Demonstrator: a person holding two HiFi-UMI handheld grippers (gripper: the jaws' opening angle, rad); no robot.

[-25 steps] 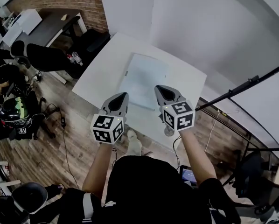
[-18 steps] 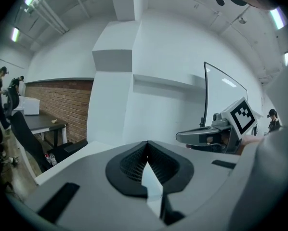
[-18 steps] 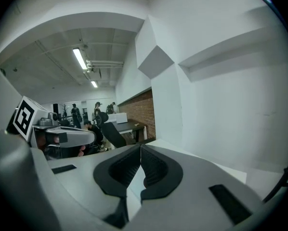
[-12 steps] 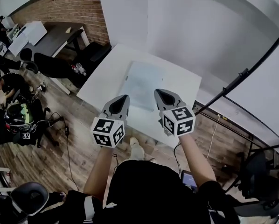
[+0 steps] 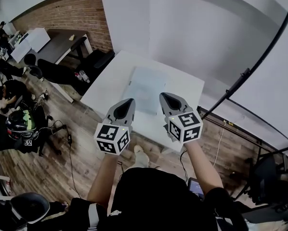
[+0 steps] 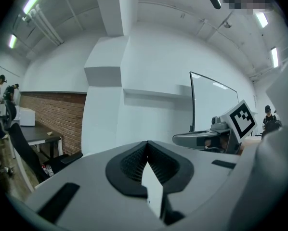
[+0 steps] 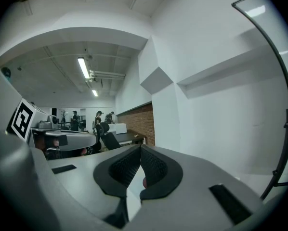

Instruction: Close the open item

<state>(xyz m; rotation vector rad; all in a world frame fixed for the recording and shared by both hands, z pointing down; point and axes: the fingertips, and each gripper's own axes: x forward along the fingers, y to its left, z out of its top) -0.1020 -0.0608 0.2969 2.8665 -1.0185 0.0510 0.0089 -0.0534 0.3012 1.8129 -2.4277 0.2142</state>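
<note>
Nearest, the left tongs (image 5: 127, 101) and the right tongs (image 5: 164, 96) are held side by side over the near edge of the white table (image 5: 112, 76); each pair's jaws are pressed together at the tips, with nothing between them; farther on, at the table's middle, lies a flat pale blue-grey rectangular item (image 5: 144, 86); beyond the table's left side stands a dark desk (image 5: 57, 42) against a brick wall (image 5: 76, 11).
</note>
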